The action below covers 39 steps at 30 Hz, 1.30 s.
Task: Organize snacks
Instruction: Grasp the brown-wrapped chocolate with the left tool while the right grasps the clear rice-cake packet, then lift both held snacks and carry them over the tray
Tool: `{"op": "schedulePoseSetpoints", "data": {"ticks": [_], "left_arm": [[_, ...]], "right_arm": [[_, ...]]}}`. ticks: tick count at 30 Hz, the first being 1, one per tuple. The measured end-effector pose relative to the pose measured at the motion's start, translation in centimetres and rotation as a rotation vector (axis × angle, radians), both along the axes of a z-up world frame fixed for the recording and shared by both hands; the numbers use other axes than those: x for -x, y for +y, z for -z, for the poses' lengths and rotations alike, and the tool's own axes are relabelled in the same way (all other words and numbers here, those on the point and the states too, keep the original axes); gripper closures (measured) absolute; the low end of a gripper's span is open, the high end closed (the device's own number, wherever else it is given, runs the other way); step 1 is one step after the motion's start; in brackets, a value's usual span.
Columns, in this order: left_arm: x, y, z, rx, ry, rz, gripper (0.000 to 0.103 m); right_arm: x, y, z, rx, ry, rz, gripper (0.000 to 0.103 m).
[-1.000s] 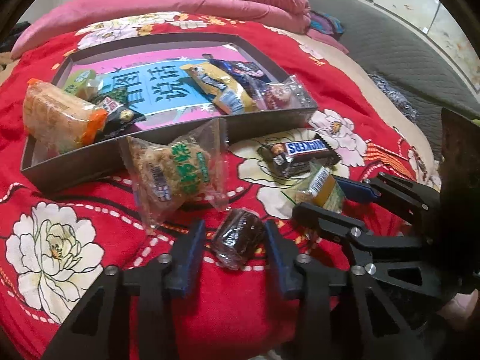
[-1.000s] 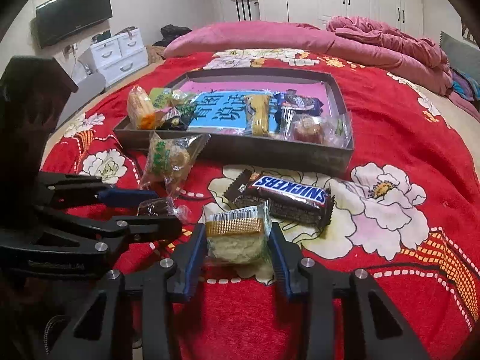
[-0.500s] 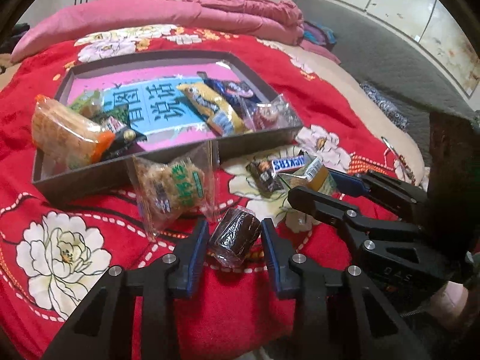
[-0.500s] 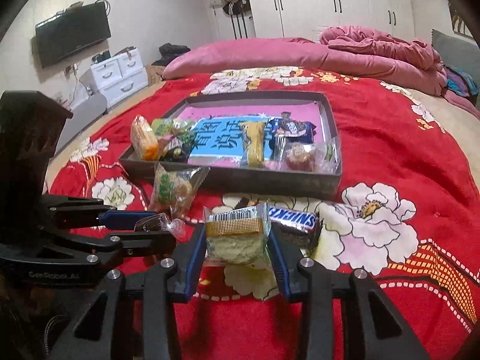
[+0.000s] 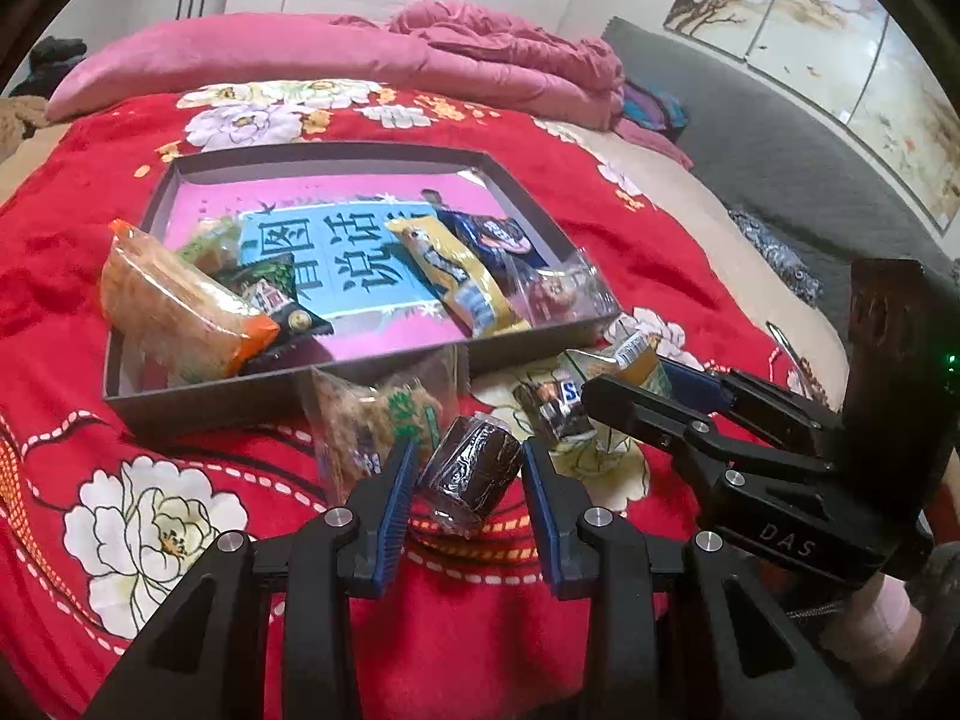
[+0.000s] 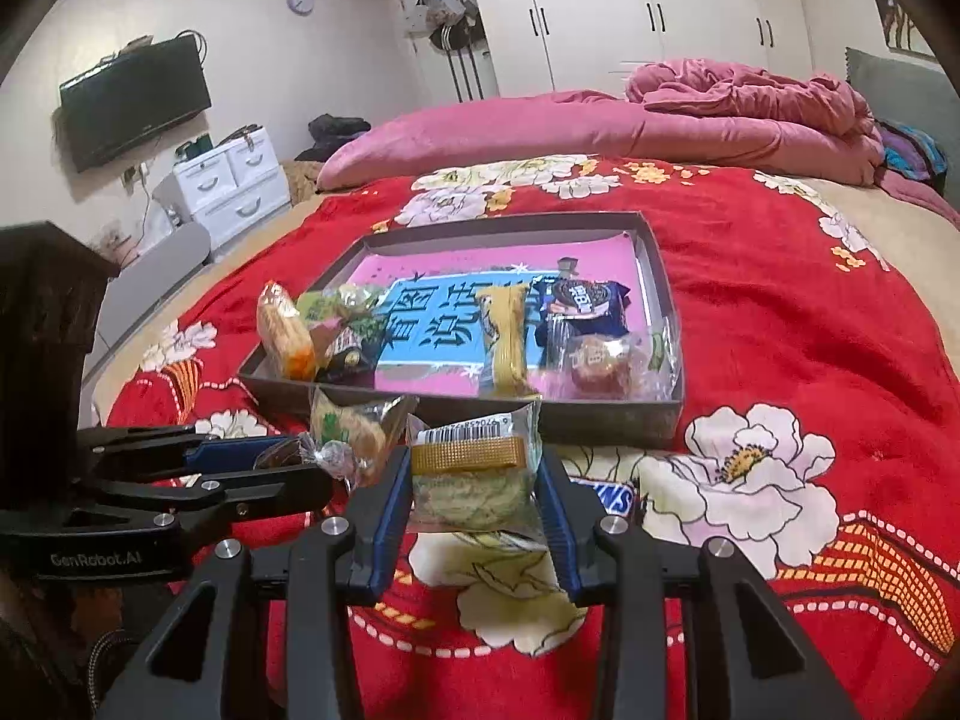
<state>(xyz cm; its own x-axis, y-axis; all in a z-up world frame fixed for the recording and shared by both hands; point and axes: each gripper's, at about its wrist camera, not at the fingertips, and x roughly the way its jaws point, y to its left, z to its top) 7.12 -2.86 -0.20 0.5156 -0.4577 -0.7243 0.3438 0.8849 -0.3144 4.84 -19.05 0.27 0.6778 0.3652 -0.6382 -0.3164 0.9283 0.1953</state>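
Observation:
My left gripper [image 5: 468, 462] is shut on a dark brown wrapped snack [image 5: 471, 471], held just above the red bedspread. My right gripper [image 6: 477, 474] is shut on a pale pastry pack with a gold band [image 6: 474, 474]; in the left wrist view it shows at the right [image 5: 630, 372]. A Snickers bar [image 6: 606, 495] lies on the bedspread behind that pack. A clear bag with green print [image 5: 378, 414] leans on the near wall of the grey tray [image 5: 198, 399]. The tray holds an orange-ended pack [image 5: 174, 312], a yellow bar [image 5: 450, 276], a dark blue cookie pack [image 6: 585, 300] and other snacks.
The tray rests on a red flowered bedspread [image 6: 810, 330]. A pink quilt [image 6: 600, 126] is bunched along the far side of the bed. White drawers [image 6: 234, 180] and a wall television [image 6: 135, 99] stand beyond the bed's left edge.
Both grippers have risen from the bedspread with their snacks still gripped. The tray and Snickers bar now sit lower and farther in both views.

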Motion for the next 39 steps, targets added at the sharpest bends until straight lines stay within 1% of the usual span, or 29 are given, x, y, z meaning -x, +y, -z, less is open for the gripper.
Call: {"op": "schedulePoseSetpoints", "data": {"ticks": [13, 18, 27, 33, 39], "left_arm": [[-1.7, 0.8, -1.0, 0.025, -0.024, -0.048, 0.066], [-2.6, 1.4, -1.1, 0.046, -0.021, -0.074, 0.066], [-3.9, 1.2, -1.5, 0.041, -0.041, -0.093, 0.066], [-5.0, 1.2, -1.4, 0.041, -0.037, -0.112, 0.066], [-6.0, 1.1, -1.1, 0.021, -0.042, -0.13, 0.066]], "right_arm": [[-1.6, -0.1, -0.6, -0.031, -0.014, 0.036, 0.062], [-2.1, -0.3, -0.7, -0.04, -0.017, 0.054, 0.062], [-3.2, -0.4, -0.9, -0.053, -0.022, 0.078, 0.062], [-3.9, -0.2, -1.0, -0.04, -0.029, 0.084, 0.062], [-4.6, 0.0, -1.0, -0.029, -0.032, 0.086, 0.062]]}}
